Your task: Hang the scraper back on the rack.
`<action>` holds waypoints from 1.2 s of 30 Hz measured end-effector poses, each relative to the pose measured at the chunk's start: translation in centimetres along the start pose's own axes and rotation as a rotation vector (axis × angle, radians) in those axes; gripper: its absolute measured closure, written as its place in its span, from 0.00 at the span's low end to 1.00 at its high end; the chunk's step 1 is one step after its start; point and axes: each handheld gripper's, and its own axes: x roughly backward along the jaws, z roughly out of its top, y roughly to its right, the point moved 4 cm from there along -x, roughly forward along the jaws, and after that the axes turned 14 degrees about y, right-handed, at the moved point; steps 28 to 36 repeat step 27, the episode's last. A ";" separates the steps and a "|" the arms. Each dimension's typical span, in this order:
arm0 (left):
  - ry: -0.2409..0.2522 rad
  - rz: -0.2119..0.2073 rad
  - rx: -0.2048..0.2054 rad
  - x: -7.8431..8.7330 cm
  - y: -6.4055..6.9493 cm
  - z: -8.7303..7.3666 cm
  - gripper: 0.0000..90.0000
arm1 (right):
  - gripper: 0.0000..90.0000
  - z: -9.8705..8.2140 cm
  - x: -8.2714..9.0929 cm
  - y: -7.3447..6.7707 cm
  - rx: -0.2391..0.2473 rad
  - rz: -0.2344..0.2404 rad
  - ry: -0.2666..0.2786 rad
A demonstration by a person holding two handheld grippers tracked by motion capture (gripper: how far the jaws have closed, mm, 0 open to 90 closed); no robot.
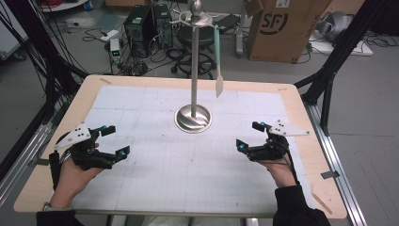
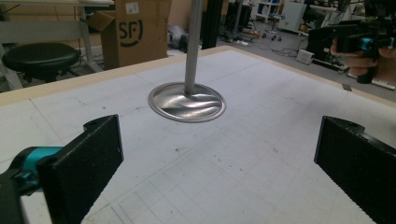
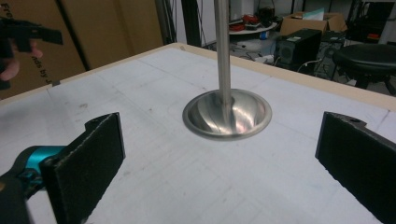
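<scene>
Left gripper (image 1: 111,141) spread wide, nothing between the black pads (image 2: 88,168), held just above the gridded mat (image 1: 155,179) at near left; right gripper (image 1: 249,135) likewise released and empty, low over the mat at near right, well apart from the other; each carried in a hand (image 1: 77,176) with a dark sleeve cut off by the bottom edge of the high view. Between and beyond both, a metal stand (image 1: 193,70) on its round base (image 1: 193,118), upright at the middle of the mat toward the far side; from the hooked ring at its top, a pale green spatula (image 1: 218,66) hanging on the right side, blade down, clear of the mat. In both gripper views, pole cropped by the top edge, so ring and spatula out of frame there; jaw tips cut off at the lower corners. Wooden table (image 1: 61,136) under the mat; far floor a tangle of cables, a computer tower and a cardboard box (image 1: 282,28), details hard to make out.
</scene>
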 end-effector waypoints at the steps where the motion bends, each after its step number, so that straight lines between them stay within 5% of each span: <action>1: 0.003 -0.003 0.001 -0.1 0.0 0.0 0.02 | 0.00 -0.3 0.5 0.0 -0.003 -0.001 0.002; 14: 0.007 -0.045 -0.002 -0.5 0.1 -0.4 0.02 | 0.00 0.0 6.0 0.7 -0.030 -0.001 0.049; 20: 0.011 -0.106 0.020 -0.4 1.0 -0.4 0.02 | 0.00 0.0 8.3 1.5 -0.044 -0.026 0.068; 36: 0.022 -0.118 0.015 -0.2 1.7 -0.3 0.02 | 0.00 -0.2 8.5 1.1 -0.041 -0.021 0.069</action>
